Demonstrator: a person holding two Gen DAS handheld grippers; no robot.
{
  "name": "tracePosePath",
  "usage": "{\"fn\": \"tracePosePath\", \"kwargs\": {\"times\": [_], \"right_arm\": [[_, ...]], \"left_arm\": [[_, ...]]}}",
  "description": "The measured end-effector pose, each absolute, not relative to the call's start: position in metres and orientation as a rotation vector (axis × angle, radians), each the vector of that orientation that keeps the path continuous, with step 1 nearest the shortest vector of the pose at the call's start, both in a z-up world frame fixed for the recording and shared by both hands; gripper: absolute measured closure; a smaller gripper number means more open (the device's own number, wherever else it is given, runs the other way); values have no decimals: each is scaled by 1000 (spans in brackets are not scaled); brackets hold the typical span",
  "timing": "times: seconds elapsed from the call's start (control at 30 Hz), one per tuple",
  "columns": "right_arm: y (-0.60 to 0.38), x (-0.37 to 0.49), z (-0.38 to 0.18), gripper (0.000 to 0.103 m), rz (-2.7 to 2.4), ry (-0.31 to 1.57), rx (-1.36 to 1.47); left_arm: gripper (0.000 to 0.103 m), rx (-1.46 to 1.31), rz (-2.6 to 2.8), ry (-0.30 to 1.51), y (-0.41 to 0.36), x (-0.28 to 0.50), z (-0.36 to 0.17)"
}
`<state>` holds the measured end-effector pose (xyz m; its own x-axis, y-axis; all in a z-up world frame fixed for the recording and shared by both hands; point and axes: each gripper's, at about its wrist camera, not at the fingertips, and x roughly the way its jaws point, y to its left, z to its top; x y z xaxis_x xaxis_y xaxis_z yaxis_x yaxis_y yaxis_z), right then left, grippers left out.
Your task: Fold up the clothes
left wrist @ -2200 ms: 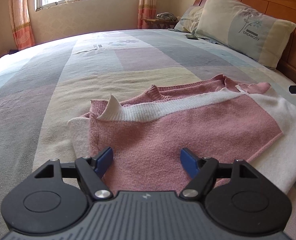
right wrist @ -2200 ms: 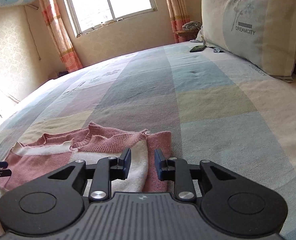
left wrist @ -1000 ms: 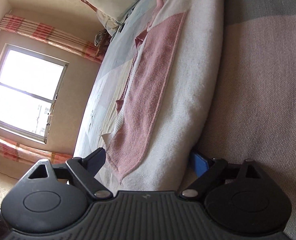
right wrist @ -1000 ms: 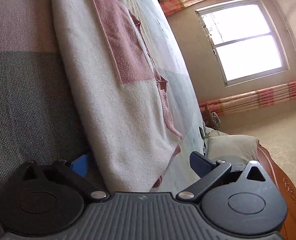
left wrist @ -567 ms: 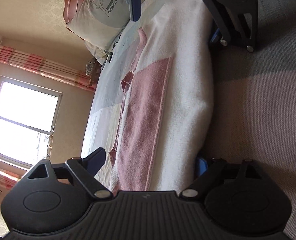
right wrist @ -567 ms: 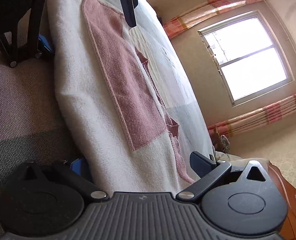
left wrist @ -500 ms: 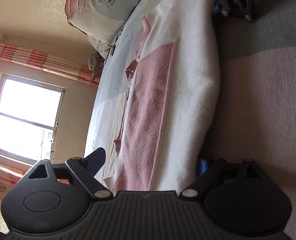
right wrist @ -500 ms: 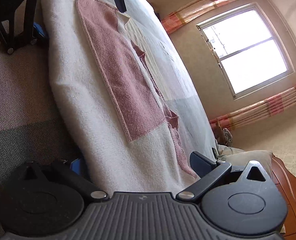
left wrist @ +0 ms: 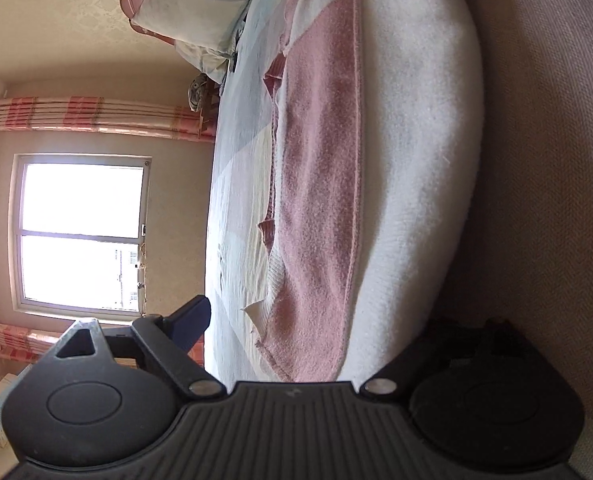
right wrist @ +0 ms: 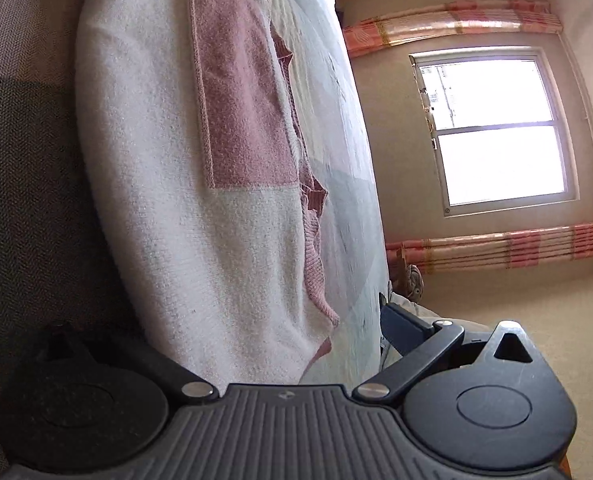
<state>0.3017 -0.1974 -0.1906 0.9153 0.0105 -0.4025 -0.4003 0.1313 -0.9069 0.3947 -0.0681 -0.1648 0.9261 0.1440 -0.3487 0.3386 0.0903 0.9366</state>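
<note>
Both views are rolled onto their sides. The left claw is spread wide around the near edge of the pink-and-white sweater, one finger above the knit and the other dark beneath the fold against the bed. The right claw gapes just as wide at the sweater's opposite end, clamping nothing. The sweater lies flat along the striped bed, with a pillow and window beyond.
</note>
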Motion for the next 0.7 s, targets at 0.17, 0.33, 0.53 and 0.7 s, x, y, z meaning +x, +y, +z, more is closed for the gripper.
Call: {"fn": "tracePosePath", "kwargs": {"times": [0.17,0.33,0.53,0.7], "right_arm": [[-210,306,-194,2,332,323,-1381],[-195,299,-211,36,421,325,-1501],[-189,285,-234,89,456,323,-1606],[-189,284,-238,89,430,304,-1615]], "left_arm": [[38,1460,-192,428,-59,399,-170],[96,1556,-228,446,-75,403,-196],[96,1521,-201,432,-72,403,-198],[94,1517,-192,443,-67,401,-196]]}}
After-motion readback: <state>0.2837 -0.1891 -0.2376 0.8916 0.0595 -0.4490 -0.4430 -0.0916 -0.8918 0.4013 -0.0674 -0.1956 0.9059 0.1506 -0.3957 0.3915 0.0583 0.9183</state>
